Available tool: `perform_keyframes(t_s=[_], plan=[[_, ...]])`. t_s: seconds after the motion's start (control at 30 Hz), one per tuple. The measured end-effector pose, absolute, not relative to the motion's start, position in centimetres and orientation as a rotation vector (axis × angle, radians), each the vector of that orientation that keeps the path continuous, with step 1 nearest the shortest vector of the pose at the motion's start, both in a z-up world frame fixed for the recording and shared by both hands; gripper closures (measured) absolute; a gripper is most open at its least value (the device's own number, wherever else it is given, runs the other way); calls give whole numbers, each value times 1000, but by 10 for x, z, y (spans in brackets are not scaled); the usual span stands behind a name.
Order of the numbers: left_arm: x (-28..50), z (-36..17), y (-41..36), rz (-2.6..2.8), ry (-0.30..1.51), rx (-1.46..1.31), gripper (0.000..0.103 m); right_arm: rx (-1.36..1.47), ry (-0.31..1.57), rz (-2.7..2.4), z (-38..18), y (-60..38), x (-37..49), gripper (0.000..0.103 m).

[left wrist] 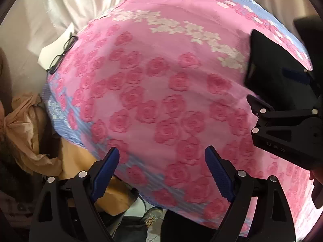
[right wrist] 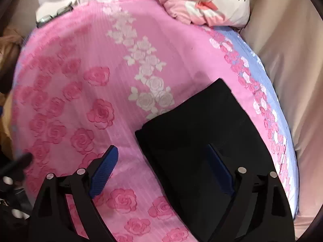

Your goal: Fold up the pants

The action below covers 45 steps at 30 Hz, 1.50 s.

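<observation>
The black pants (right wrist: 193,133) lie folded into a compact rectangle on the pink rose-patterned bedspread (right wrist: 84,92). In the left wrist view they show at the right edge (left wrist: 270,74). My right gripper (right wrist: 163,171) is open and empty, hovering over the near left corner of the pants, its right finger above the black cloth. My left gripper (left wrist: 162,171) is open and empty above the bare bedspread (left wrist: 153,92), well left of the pants. The right gripper also shows in the left wrist view (left wrist: 256,119).
A pink and white pillow (right wrist: 206,2) lies at the far end of the bed. Black-framed glasses (left wrist: 62,54) rest on white paper at the bed's left edge. Beige cloth (left wrist: 22,125) is bundled below the left side. Cream sheets (right wrist: 286,64) border the right.
</observation>
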State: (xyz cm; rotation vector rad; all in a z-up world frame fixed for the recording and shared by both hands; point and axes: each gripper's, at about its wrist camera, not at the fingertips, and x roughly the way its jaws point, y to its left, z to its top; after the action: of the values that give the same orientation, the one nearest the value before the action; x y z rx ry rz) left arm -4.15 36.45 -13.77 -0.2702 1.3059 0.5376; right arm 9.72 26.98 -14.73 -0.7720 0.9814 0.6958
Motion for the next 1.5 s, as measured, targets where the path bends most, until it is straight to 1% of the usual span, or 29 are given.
perform_keyframes(t_s=[0.03,0.17,0.23,0.27,0.3,0.33,0.37,0.4,0.5,0.63,0.7,0.73,0.87,0.97,1.03,1.1,1.17,1.2,1.23,1.27,1.3,1.33,1.4,1.43,1.47,1.5], plan=[[-42,-138,367,542,1306,-270,18,-764,1013,696,-153,271,100,20],[-44,-138,375,543,1307,-272,18,-624,1106,712,-155,264,118,22],[-41,-138,377,541,1305,-267,18,-607,1122,709,-153,263,123,30],[-40,-137,376,537,1304,-266,18,-586,1129,691,-151,261,127,43],[-37,-136,374,534,1301,-258,18,-543,1150,687,-148,257,134,51],[-34,-135,374,530,1300,-252,18,-494,1169,693,-146,252,138,55],[-31,-134,372,524,1299,-245,18,-464,1175,694,-143,248,141,68],[-26,-132,369,518,1295,-232,18,-425,1173,678,-136,240,145,86],[-12,-126,359,490,1285,-198,18,-148,1220,676,-116,198,162,88],[17,-115,331,418,1263,-143,18,285,1199,653,-77,104,182,88],[38,-107,304,356,1247,-91,18,451,1162,622,-65,53,187,88],[47,-104,290,325,1238,-65,18,560,1127,589,-57,9,186,88],[83,-90,219,183,1199,45,18,740,1010,389,-47,-129,164,88],[105,-82,156,73,1179,109,18,821,944,211,-58,-235,125,88],[113,-80,121,14,1182,132,18,873,926,120,-73,-285,101,88],[119,-81,77,-50,1199,156,18,942,926,18,-104,-340,69,88],[121,-85,42,-98,1217,183,18,966,976,-49,-139,-370,50,86],[121,-88,29,-113,1224,196,18,1002,1005,-43,-162,-381,43,81],[121,-94,11,-131,1240,221,18,1045,1009,-28,-175,-386,39,82],[120,-100,-4,-144,1254,244,18,1144,965,26,-185,-392,32,80],[120,-105,-16,-151,1269,265,18,1204,940,53,-188,-395,28,73],[119,-110,-28,-159,1284,284,18,1233,931,73,-188,-397,27,70],[117,-115,-48,-173,1298,301,18,1235,912,109,-179,-402,25,47],[116,-117,-53,-180,1304,306,18,1202,906,105,-169,-403,26,40],[115,-119,-59,-186,1308,310,18,1155,911,83,-160,-409,26,27],[114,-120,-61,-189,1311,316,18,1071,906,42,-146,-411,28,24]])
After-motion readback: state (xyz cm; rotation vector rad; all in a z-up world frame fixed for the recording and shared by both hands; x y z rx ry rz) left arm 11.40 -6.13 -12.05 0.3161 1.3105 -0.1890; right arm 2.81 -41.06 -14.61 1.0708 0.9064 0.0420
